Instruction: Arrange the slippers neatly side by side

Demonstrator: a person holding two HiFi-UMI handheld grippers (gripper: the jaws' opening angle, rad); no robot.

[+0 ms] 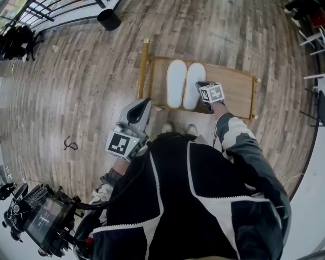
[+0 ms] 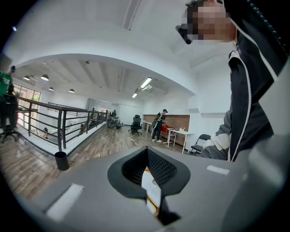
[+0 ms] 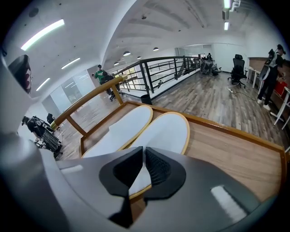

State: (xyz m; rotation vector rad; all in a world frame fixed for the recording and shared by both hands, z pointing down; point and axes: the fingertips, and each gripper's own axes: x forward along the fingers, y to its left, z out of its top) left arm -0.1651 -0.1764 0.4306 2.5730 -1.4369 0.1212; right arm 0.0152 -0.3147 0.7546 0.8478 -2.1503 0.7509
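Two flat white slippers with yellow rims lie side by side, touching, on a low wooden rack (image 1: 236,89): the left slipper (image 1: 176,84) (image 3: 122,129) and the right slipper (image 1: 193,85) (image 3: 165,131). My right gripper (image 1: 202,90) (image 3: 143,152) points down at the heel end of the right slipper. Its jaws are nearly together, with the slipper's white edge in the thin slit between them. My left gripper (image 1: 143,105) (image 2: 146,152) is held up near my chest, roughly level, shut and empty, well short of the rack.
The rack has a raised wooden rail (image 3: 90,97) at its left end and bare boards to the right of the slippers. A black bin (image 1: 108,19) stands by a railing (image 1: 45,10). A black cable loop (image 1: 69,144) lies on the floor, and chairs (image 1: 315,40) stand at the right.
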